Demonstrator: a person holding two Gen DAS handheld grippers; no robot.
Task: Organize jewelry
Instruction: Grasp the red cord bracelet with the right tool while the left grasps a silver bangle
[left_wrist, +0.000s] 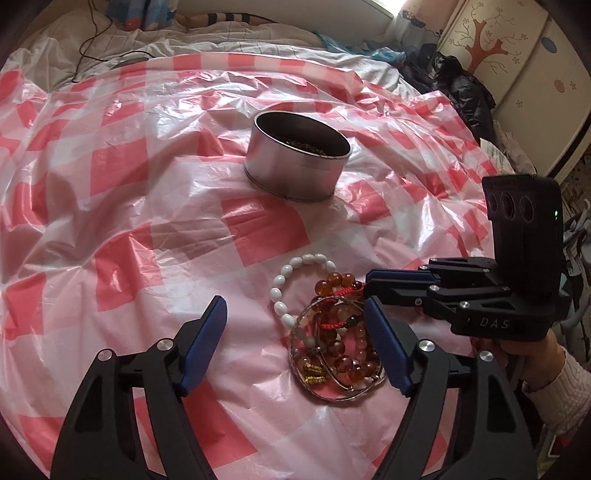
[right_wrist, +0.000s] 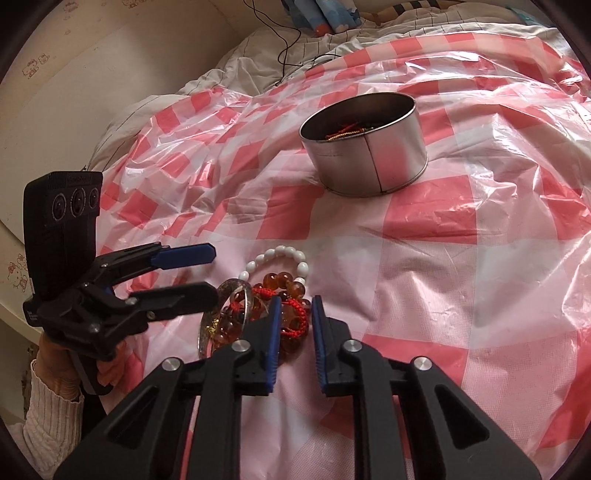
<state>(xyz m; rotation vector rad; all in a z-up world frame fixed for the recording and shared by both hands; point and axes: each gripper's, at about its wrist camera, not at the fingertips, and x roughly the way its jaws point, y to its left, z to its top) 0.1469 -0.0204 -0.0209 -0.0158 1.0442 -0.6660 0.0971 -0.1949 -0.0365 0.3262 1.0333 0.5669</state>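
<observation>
A pile of jewelry lies on the pink checked plastic sheet: a white bead bracelet (left_wrist: 295, 280) (right_wrist: 275, 258), amber bead bracelets (left_wrist: 343, 354) (right_wrist: 284, 284), a red cord (right_wrist: 295, 314) and a clear bangle (left_wrist: 332, 369) (right_wrist: 225, 317). A round metal tin (left_wrist: 297, 157) (right_wrist: 365, 142) stands farther back with some jewelry inside. My left gripper (left_wrist: 295, 343) (right_wrist: 212, 273) is open, its right finger at the pile's edge. My right gripper (right_wrist: 294, 321) (left_wrist: 367, 291) is open by a narrow gap, just over the red cord and amber beads.
The sheet (left_wrist: 147, 221) covers a bed with rumpled white bedding (left_wrist: 184, 37) and a black cable (left_wrist: 92, 37) behind. Dark clothes (left_wrist: 461, 88) and a decorated wardrobe (left_wrist: 517, 55) stand at the right. A wall (right_wrist: 74, 92) is at the left.
</observation>
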